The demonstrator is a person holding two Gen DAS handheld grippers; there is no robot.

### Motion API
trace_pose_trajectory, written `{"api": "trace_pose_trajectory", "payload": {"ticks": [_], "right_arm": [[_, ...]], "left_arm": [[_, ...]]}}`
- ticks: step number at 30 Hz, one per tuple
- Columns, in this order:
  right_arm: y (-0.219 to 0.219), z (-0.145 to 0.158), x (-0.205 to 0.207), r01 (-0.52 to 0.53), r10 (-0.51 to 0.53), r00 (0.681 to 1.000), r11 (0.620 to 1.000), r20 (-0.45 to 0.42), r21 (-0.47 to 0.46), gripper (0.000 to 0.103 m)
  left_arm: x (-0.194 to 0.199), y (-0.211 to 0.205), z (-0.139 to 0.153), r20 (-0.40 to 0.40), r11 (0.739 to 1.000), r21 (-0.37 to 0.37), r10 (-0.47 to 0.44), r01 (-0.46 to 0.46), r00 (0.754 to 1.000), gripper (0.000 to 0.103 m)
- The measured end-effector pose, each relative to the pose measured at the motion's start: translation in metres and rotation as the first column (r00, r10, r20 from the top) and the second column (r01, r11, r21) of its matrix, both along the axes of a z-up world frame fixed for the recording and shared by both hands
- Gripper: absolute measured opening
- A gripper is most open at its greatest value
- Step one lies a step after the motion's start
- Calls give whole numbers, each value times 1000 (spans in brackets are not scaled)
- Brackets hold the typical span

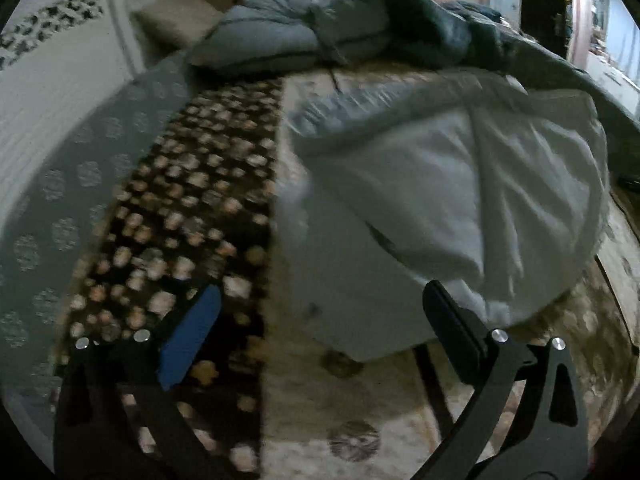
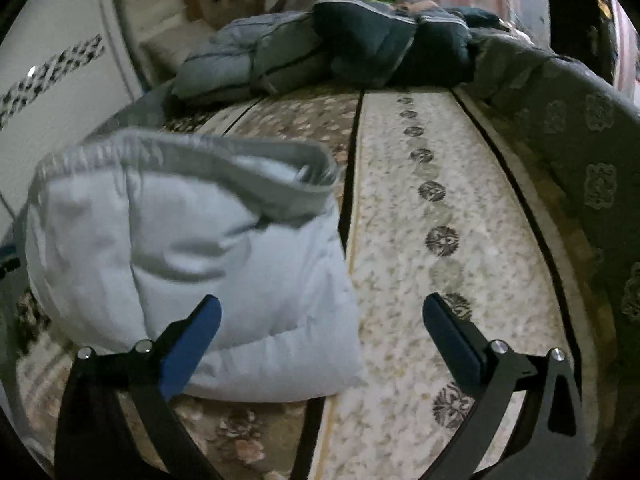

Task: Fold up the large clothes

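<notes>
The left gripper [image 1: 320, 320] pointed steeply downward, its jaws spread wide with nothing between them; its near-left finger carried a blue pad [image 1: 190, 338]. The right gripper [image 2: 320, 322] was angled down likewise, jaws equally wide and empty, blue pads [image 2: 192, 346] on both fingers. No hand or sleeve showed.

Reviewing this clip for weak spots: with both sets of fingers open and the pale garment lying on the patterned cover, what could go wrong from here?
1. The pale garment lies bunched and puffy, its ribbed hem turned over; the fold may spring open unheld.
2. Neither the left gripper nor the right gripper holds anything; a regrasp could pinch the patterned cover too.
3. The jacket pile behind limits spreading room.
</notes>
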State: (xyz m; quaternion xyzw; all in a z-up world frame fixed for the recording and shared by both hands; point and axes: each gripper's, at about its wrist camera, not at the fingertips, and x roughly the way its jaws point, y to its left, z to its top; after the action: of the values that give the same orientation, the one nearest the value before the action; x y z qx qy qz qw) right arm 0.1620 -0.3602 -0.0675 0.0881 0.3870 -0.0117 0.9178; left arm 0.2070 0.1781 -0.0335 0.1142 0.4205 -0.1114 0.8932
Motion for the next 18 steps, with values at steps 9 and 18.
{"api": "trace_pose_trajectory", "payload": {"ticks": [9,18], "right_arm": [[-1,-13,49,-124,126,992,991,-27,49,101],[12,-38,84,-152,165,985,967,-44,205,35]], "left_arm": [[51,-23,-17,14,988,-107,-110,111,994,100],[95,-48,-37,-61,979,-177,-114,102,992,58]]}}
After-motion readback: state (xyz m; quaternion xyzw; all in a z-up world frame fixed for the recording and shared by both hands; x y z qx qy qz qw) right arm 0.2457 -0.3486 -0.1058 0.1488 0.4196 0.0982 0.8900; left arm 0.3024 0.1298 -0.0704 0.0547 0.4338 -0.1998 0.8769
